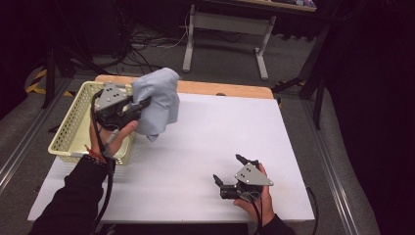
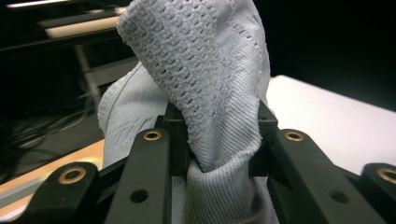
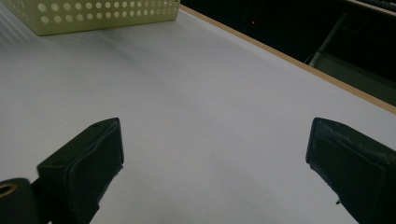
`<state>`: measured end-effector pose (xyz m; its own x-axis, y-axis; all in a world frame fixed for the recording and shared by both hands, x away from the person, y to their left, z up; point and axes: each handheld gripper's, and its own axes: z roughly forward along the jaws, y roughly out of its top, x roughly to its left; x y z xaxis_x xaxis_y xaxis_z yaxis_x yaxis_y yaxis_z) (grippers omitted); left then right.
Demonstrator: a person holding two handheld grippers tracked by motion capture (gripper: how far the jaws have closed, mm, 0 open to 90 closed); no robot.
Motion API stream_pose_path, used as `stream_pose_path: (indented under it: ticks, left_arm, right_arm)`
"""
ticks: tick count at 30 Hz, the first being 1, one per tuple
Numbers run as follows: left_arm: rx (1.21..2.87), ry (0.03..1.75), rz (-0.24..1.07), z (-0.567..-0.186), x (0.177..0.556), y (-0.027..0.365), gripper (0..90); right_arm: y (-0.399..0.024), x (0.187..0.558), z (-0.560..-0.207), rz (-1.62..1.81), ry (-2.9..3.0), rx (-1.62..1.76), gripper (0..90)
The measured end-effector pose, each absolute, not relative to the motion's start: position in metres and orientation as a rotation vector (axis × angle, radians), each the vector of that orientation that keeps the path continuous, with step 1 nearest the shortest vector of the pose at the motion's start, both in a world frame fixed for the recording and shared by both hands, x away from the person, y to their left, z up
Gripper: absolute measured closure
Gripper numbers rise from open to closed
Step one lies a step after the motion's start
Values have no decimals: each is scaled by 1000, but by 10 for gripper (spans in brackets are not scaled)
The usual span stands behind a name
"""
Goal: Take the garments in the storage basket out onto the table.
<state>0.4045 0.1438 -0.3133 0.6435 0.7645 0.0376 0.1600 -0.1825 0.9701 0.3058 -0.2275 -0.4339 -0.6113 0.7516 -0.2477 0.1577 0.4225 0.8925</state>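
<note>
Pale grey knitted cloth (image 1: pixel 157 100) hangs bunched in the upper left of the high view, lifted clear of the white tabletop (image 1: pixel 205 147), just right of the cream perforated basket (image 1: pixel 73 129). In the left claw view the cloth (image 2: pixel 205 79) rises in a thick fold between the jaws, which pinch it at its narrowed waist. Left claw (image 1: pixel 142 105) clamped on the cloth, held by a hand in a dark sleeve above the basket's right edge. Right claw (image 1: pixel 234 170) sits low at the lower right of the high view, well apart from the cloth, jaws spread wide with nothing between them; right claw view shows bare tabletop (image 3: pixel 196 107) and the basket (image 3: pixel 102 14) at upper left
</note>
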Motion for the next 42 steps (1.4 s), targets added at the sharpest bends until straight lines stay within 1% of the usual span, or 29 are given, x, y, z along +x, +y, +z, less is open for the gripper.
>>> stream_pose_path:
  ticks: [3, 6, 8, 10, 12, 14, 16, 21, 26, 27, 28, 30, 31, 33, 35, 36, 37, 38, 39, 40, 41, 42]
  left_arm:
    - [1725, 709, 603, -317, 399, 122, 689]
    - [1735, 685, 573, -321, 395, 110, 690]
    - [1767, 639, 526, -326, 390, 94, 689]
    - [1782, 617, 519, -328, 389, 88, 689]
    - [1811, 576, 485, -336, 385, 73, 689]
    - [1821, 565, 481, -339, 385, 69, 688]
    - [1848, 549, 450, -347, 384, 60, 688]
    - [1930, 508, 421, -367, 384, 40, 684]
    - [1979, 492, 388, -384, 385, 26, 656]
    - [1979, 492, 388, -384, 385, 26, 630]
    - [1988, 495, 388, -386, 385, 24, 630]
    - [1995, 493, 385, -388, 386, 21, 532]
    - [1972, 469, 401, -386, 384, 21, 468]
    - [1952, 441, 455, -379, 377, 23, 402]
    - [1942, 429, 459, -377, 374, 25, 359]
    - [1925, 423, 475, -374, 369, 29, 359]
    - [1924, 422, 495, -373, 366, 32, 328]
    - [1923, 421, 526, -371, 359, 39, 298]
    - [1923, 421, 526, -371, 359, 39, 285]
    - [1928, 412, 550, -372, 355, 44, 285]
    - [1941, 407, 573, -375, 349, 50, 268]
    - [1952, 407, 581, -377, 346, 53, 263]
  right_arm:
    - [-232, 307, -432, 1185, 2015, 778, 49]
    - [-235, 308, -430, 1187, 2000, 782, 49]
    - [-241, 309, -425, 1208, 1981, 791, 57]
    - [-243, 309, -423, 1213, 1971, 797, 60]
    - [-249, 308, -419, 1228, 1940, 812, 60]
    - [-250, 308, -419, 1228, 1936, 815, 60]
    - [-253, 309, -419, 1234, 1929, 823, 61]
    - [-255, 309, -417, 1239, 1929, 811, 87]
    - [-253, 312, -419, 1232, 1945, 822, 112]
    - [-253, 312, -419, 1226, 1953, 819, 132]
    - [-253, 312, -419, 1226, 1953, 819, 132]
    - [-254, 312, -418, 1247, 1977, 819, 145]
    - [-256, 313, -416, 1280, 1986, 824, 157]
    - [-257, 314, -415, 1273, 1995, 837, 174]
    - [-257, 314, -415, 1265, 1999, 840, 188]
    - [-257, 314, -415, 1261, 2005, 839, 205]
    - [-257, 313, -414, 1246, 2011, 836, 237]
    - [-258, 313, -413, 1234, 2016, 835, 326]
    - [-258, 313, -413, 1233, 2020, 833, 370]
    - [-258, 313, -413, 1233, 2020, 833, 370]
    - [-258, 314, -410, 1235, 2036, 827, 417]
    - [-258, 314, -409, 1233, 2037, 823, 440]
